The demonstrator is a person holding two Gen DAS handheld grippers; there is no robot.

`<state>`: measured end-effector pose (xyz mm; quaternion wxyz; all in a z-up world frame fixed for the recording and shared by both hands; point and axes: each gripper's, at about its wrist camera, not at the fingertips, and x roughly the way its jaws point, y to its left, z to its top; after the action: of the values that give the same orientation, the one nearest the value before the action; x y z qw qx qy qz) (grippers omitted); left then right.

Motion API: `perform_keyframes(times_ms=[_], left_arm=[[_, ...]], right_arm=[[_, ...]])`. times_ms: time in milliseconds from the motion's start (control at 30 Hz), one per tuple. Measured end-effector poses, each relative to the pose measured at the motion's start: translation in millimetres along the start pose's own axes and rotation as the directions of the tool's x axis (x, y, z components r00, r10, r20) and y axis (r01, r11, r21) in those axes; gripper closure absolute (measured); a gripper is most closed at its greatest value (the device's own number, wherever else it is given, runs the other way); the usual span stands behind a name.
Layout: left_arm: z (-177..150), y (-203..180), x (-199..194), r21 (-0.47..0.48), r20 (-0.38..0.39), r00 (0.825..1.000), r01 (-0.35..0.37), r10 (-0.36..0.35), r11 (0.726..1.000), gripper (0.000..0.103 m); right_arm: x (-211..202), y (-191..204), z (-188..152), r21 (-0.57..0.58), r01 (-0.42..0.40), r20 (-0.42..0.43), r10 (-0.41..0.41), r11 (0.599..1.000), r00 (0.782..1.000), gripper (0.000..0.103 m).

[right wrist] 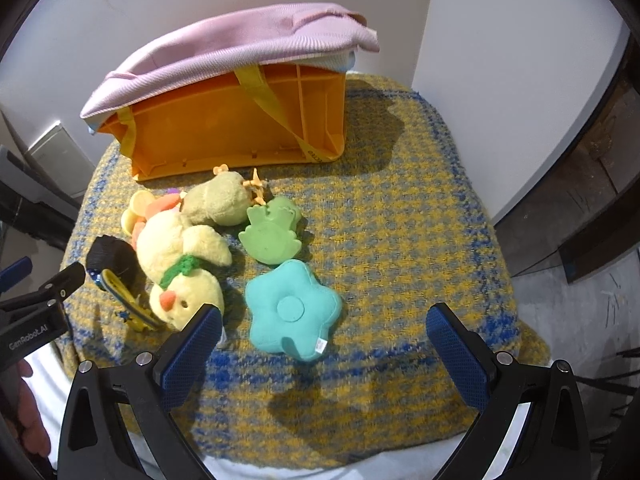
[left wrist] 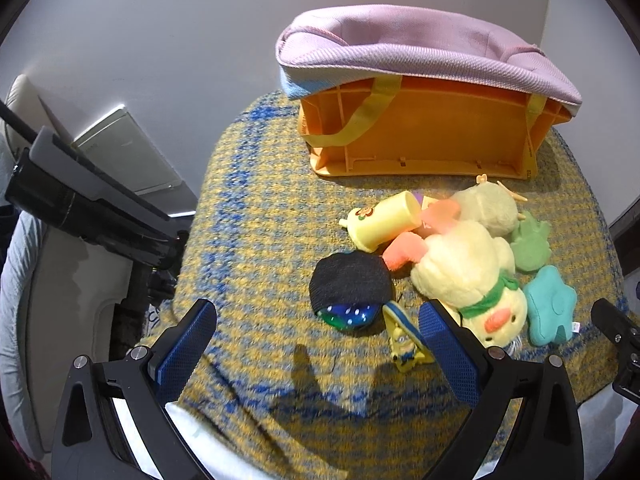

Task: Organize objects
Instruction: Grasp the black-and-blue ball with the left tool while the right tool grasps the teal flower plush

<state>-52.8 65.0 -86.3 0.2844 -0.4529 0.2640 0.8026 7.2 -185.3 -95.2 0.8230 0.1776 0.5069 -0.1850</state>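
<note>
An orange plastic bin (left wrist: 424, 128) (right wrist: 232, 124) with a pink cloth liner (left wrist: 420, 48) (right wrist: 224, 44) stands at the back of the table. In front of it lies a pile of toys: a yellow duck plush (left wrist: 472, 276) (right wrist: 176, 256), a dark knit ball (left wrist: 350, 286) (right wrist: 110, 258), a yellow cup (left wrist: 384, 220), a teal star cushion (left wrist: 550, 304) (right wrist: 292, 308), a green frog toy (left wrist: 530, 242) (right wrist: 272, 232) and a small yellow figure (left wrist: 404, 340). My left gripper (left wrist: 316, 344) is open just before the dark ball. My right gripper (right wrist: 324, 344) is open around the teal star's near edge.
A yellow-and-blue woven cloth (left wrist: 256, 216) (right wrist: 400, 208) covers the table. A second pale plush (left wrist: 488, 204) (right wrist: 216, 200) lies behind the duck. A white wall stands behind the bin. Dark equipment (left wrist: 80, 200) sits off the table's left edge.
</note>
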Motion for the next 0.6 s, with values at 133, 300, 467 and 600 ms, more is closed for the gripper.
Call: perform_keyframes(times_ms=[133, 300, 467, 600], left_arm=[[7, -2, 14, 0.016, -0.009, 1.000, 0.002, -0.002, 1.000, 0.000], [12, -3, 35, 0.023, -0.045, 0.999, 0.019, -0.018, 1.000, 0.001], [12, -1, 52, 0.014, -0.082, 0.996, 0.037, -0.036, 0.999, 0.005], [12, -2, 63, 0.009, -0.105, 0.993, 0.050, -0.049, 0.999, 0.009]], right_arm=[[17, -1, 2, 0.005, 0.004, -0.036, -0.004, 1.000, 0.999, 0.001], [37, 1, 6, 0.006, -0.003, -0.078, 0.003, 1.000, 0.997, 0.001], [53, 4, 6, 0.004, -0.003, -0.108, 0.004, 1.000, 0.994, 0.001], [65, 4, 4, 0.060, 0.014, -0.130, -0.006, 0.998, 0.992, 0.001]])
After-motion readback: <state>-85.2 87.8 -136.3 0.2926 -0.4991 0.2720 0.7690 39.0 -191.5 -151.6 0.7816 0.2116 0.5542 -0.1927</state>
